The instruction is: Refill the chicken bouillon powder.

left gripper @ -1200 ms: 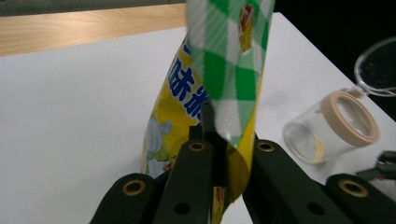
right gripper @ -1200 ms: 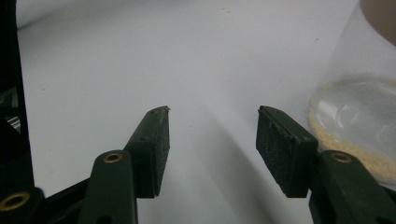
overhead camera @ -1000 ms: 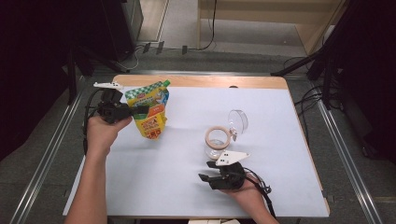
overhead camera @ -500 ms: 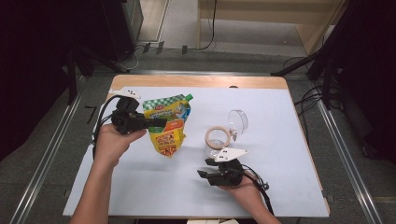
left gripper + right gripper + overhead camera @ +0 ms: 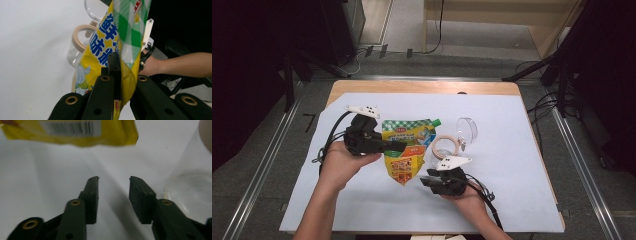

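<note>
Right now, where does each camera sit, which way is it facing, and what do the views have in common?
High view: above the person's side, looking forward and down on the table; both forearms, left tool, right tool.
Left gripper view: rides the left tool, looking along jaws shut on the yellow pouch; the other forearm beyond.
Right gripper view: rides the right tool, low over the paper; open jaws, nothing between.
Shared: all three show the pouch and the clear glass.

Count of things on the table

One yellow-green pouch (image 5: 407, 150) with a green cap, one roll of tape (image 5: 445, 146), one clear glass (image 5: 466, 131), and two grippers: the left gripper (image 5: 399, 145) and the right gripper (image 5: 426, 181), on one table (image 5: 522, 165).
</note>
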`<state>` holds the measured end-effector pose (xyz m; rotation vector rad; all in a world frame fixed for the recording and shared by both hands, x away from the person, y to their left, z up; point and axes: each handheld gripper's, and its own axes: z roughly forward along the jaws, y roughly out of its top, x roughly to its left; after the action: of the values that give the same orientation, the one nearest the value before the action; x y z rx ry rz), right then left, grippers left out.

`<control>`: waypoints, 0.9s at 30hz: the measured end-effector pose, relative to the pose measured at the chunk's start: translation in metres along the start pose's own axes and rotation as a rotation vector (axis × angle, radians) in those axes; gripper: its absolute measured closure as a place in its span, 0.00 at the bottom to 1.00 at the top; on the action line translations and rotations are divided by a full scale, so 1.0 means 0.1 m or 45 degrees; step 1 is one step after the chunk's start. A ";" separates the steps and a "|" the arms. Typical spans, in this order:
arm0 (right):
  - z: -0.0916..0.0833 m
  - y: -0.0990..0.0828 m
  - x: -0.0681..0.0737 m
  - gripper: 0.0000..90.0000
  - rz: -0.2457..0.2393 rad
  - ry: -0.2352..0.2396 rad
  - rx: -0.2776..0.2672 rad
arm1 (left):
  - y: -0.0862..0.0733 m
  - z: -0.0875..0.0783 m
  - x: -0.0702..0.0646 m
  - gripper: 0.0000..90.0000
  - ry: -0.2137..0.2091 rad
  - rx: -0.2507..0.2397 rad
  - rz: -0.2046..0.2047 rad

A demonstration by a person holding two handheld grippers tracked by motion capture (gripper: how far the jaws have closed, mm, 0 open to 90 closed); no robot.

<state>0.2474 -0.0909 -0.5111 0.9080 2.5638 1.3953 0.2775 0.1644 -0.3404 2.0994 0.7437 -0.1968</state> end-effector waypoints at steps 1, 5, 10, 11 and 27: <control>0.00 0.01 0.00 0.73 -0.026 -0.015 -0.010 | 0.00 0.02 -0.02 1.00 -0.015 0.006 0.002; 0.03 0.03 0.01 0.80 -0.048 -0.041 -0.036 | 0.01 0.07 -0.11 1.00 -0.058 0.023 0.017; 0.07 0.06 0.04 0.82 -0.112 -0.082 -0.069 | 0.00 0.10 -0.15 1.00 -0.091 0.041 0.010; 0.07 0.06 0.06 0.83 -0.136 -0.073 -0.086 | 0.00 0.11 -0.15 1.00 -0.085 0.038 0.011; 0.08 0.11 0.41 0.85 -0.251 0.057 -0.049 | 0.00 0.16 -0.07 0.97 0.070 -0.085 -0.126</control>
<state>0.2219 -0.0589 -0.4986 0.6059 2.5664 1.4178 0.2742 0.1488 -0.3477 2.0132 0.8769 -0.1662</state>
